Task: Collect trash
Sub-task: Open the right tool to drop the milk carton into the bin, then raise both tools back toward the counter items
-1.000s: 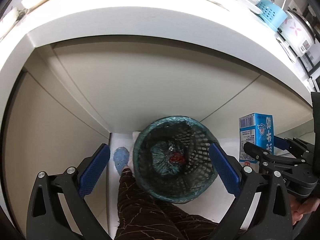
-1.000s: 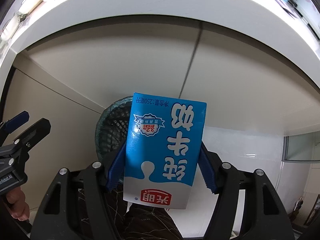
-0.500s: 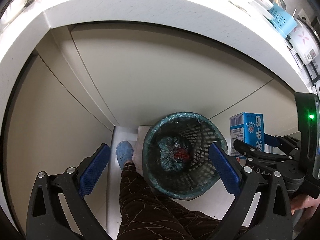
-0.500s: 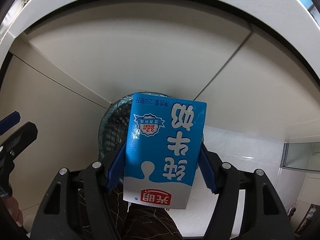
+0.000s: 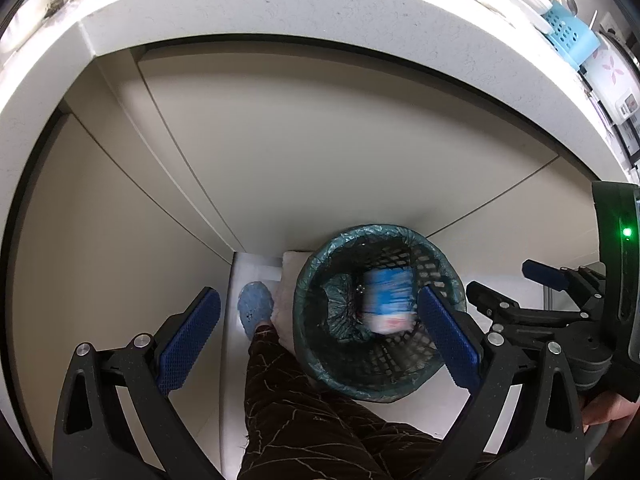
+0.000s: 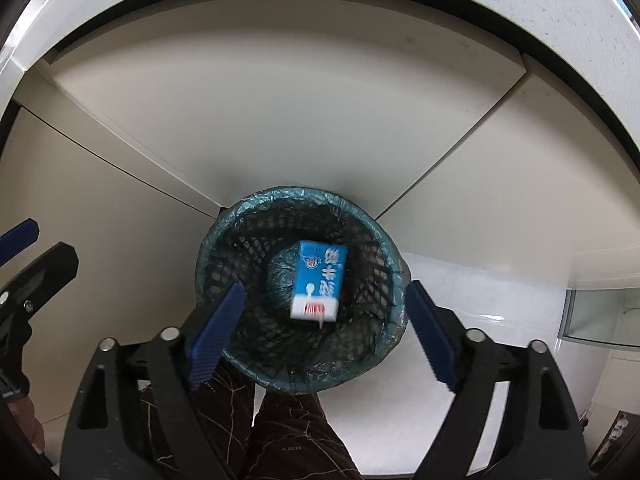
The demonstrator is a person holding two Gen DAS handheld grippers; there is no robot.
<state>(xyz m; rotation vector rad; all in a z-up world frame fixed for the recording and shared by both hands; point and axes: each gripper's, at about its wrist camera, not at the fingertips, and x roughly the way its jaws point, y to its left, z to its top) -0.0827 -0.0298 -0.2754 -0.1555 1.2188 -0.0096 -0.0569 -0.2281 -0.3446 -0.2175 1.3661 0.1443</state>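
Milk carton (image 6: 319, 280) — inside bin (image 6: 376, 236)

milk carton (image 6: 319, 280) inside lined bin (image 6: 224, 240)

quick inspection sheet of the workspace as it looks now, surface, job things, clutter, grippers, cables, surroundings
surface: pale tiled floor under the bin, at the foot of the beige cabinet doors.
job's things: blue milk carton inside the mesh trash bin, blurred; the bin has a teal liner with crumpled trash at the bottom.
clutter: blue utensil basket and dishes on the white countertop.
grippers: right gripper open and empty above the bin; left gripper open and empty beside it.
cables: nothing seen.
surroundings: person's patterned trouser leg and blue slipper next to the bin.
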